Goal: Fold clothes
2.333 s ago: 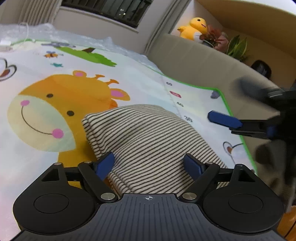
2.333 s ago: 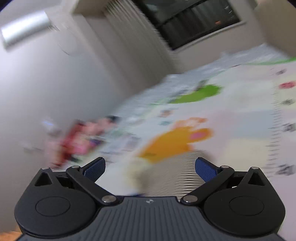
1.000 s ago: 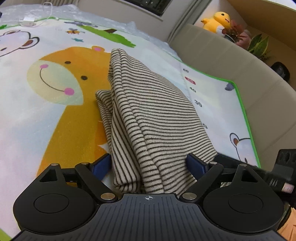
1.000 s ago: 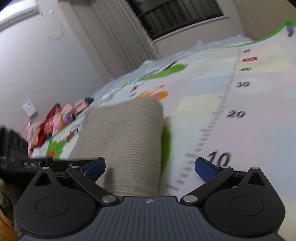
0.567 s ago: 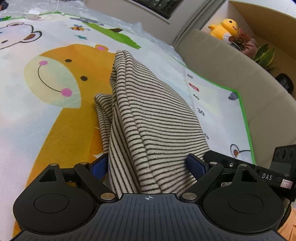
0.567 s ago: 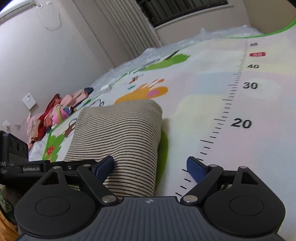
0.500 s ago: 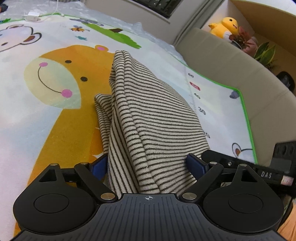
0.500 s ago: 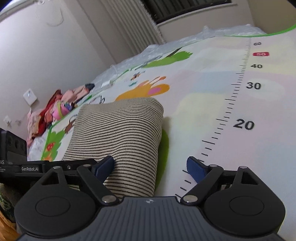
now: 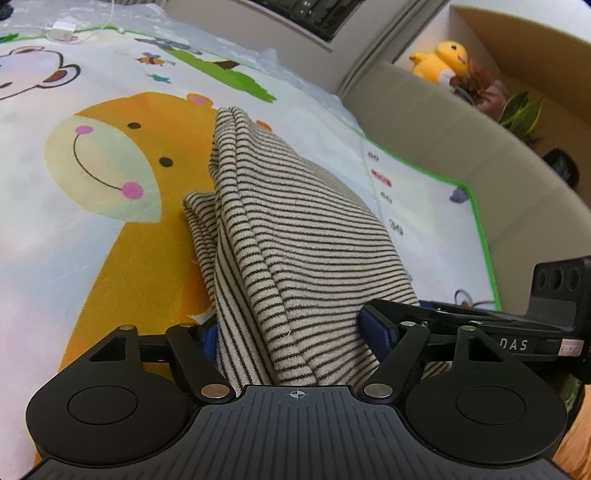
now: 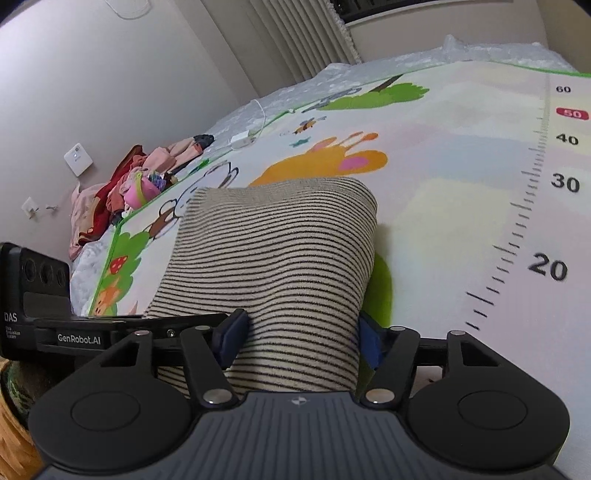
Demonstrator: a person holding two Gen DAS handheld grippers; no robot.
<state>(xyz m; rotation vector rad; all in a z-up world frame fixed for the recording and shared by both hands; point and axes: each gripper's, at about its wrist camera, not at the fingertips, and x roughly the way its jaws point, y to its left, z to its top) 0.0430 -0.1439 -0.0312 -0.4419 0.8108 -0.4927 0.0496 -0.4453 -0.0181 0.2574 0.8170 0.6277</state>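
Two grippers close on one garment, and we take the printed play mat (image 9: 92,229) as our landmark, since it fills most of both views and everything else sits on or around it. Beyond the mat's green edge we see a beige sofa (image 9: 461,136) with a yellow plush toy (image 9: 441,59) on the ledge above it; off the mat's opposite side, against the wall, lies a heap of pink and red clothes (image 10: 122,188), and near the mat's far end a white charger with its cable (image 9: 62,35) rests on clear wrap. On the mat, over the orange giraffe (image 9: 122,177) print, lies the striped garment (image 9: 295,251), cream with thin dark stripes, folded into a thick bundle whose far end rests on the mat while its near end rises toward us. Our left gripper (image 9: 295,332) has that near end between its blue pads, which press in on the cloth from both sides, so we read it as pinching the garment. Our right gripper (image 10: 299,336) holds the same near edge beside it, its blue pads likewise closed in against the striped fabric. In each view the other gripper's black body shows just beside the bundle, the two nearly touching.
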